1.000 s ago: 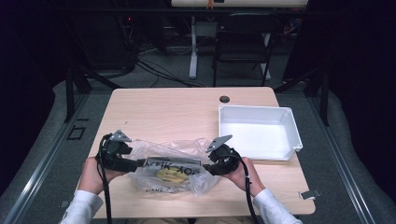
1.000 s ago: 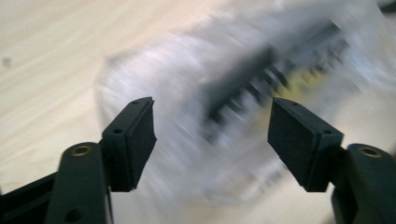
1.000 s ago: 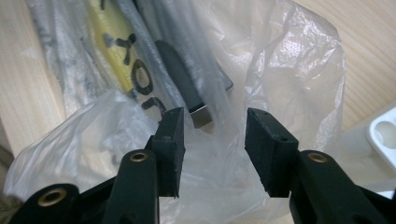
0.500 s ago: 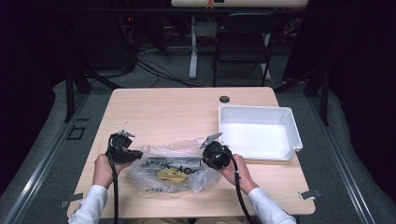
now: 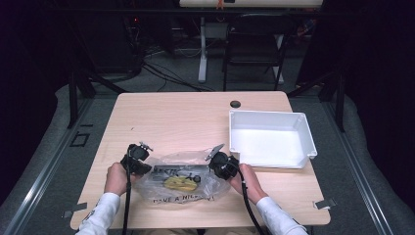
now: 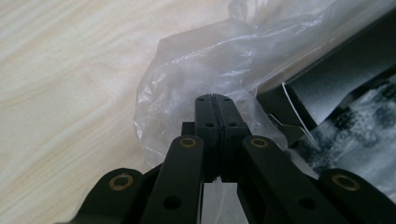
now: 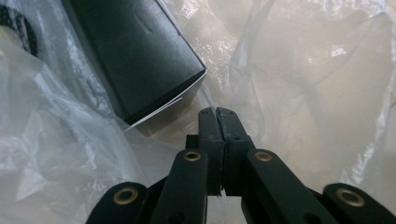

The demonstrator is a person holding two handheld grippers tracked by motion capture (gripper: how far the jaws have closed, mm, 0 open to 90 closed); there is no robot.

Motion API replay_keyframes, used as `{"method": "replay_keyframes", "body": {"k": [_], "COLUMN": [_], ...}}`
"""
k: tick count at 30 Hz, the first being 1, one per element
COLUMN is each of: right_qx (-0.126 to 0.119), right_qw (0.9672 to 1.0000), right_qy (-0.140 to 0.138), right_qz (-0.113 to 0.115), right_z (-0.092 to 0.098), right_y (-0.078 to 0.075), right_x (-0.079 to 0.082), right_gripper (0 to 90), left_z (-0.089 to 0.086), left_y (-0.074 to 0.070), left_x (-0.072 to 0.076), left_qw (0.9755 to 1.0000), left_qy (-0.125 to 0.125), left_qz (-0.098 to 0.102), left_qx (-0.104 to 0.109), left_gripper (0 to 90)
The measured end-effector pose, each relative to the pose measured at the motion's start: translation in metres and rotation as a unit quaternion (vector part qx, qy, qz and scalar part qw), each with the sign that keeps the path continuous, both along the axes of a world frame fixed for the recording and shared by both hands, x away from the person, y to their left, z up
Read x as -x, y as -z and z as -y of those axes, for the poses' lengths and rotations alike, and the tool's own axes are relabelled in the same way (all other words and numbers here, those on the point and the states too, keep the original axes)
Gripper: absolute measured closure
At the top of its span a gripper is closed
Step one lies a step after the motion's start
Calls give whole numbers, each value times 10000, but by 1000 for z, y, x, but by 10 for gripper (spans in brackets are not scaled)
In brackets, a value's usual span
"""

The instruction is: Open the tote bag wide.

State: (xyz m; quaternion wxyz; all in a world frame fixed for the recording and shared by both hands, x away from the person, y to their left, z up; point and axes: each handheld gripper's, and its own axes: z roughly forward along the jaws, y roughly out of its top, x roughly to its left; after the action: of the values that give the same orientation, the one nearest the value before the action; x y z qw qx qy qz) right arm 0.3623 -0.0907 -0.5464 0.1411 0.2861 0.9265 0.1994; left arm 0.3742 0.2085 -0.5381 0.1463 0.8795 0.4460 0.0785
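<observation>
At lower centre, the left gripper [image 5: 147,168] and right gripper [image 5: 214,167], jaws just closed, are pinching the crinkled clear plastic bag [image 5: 178,178].

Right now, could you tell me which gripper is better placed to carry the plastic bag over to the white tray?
Probably the right gripper: it is shut on the plastic bag at the edge nearest the white tray. The left gripper pinches the far edge.

Dark room w/ grey floor [image 5: 58,147], folding chair [image 5: 254,49] behind wooden table [image 5: 186,117].
</observation>
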Motion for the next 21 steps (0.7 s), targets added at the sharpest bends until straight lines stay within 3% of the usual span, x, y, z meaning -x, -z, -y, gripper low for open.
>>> {"method": "replay_keyframes", "body": {"k": [4,8,11,16,21], "right_qx": [89,155,164,-63,-409], "right_qw": [9999,9995,9993,9996,9985], "right_qy": [-93,-193,-234,-242,-323], "right_qz": [-111,-208,-236,-87,170], "right_z": [2,5,7,14,25], "right_y": [0,-2,-6,-21,-40], "right_x": [2,4,8,17,28], "right_gripper": [851,805,722,555,500], "left_z": [0,-3,-6,-10,-10], "left_y": [-1,-3,-7,-16,-20], "left_x": [7,13,17,23,27], "left_qw": [9995,9994,9994,9993,9989], "left_qy": [180,221,226,223,266], "left_qz": [-146,-192,-235,-290,-380], "left_qx": [-212,-197,-152,-110,-70], "left_gripper": [837,763,657,476,413]}}
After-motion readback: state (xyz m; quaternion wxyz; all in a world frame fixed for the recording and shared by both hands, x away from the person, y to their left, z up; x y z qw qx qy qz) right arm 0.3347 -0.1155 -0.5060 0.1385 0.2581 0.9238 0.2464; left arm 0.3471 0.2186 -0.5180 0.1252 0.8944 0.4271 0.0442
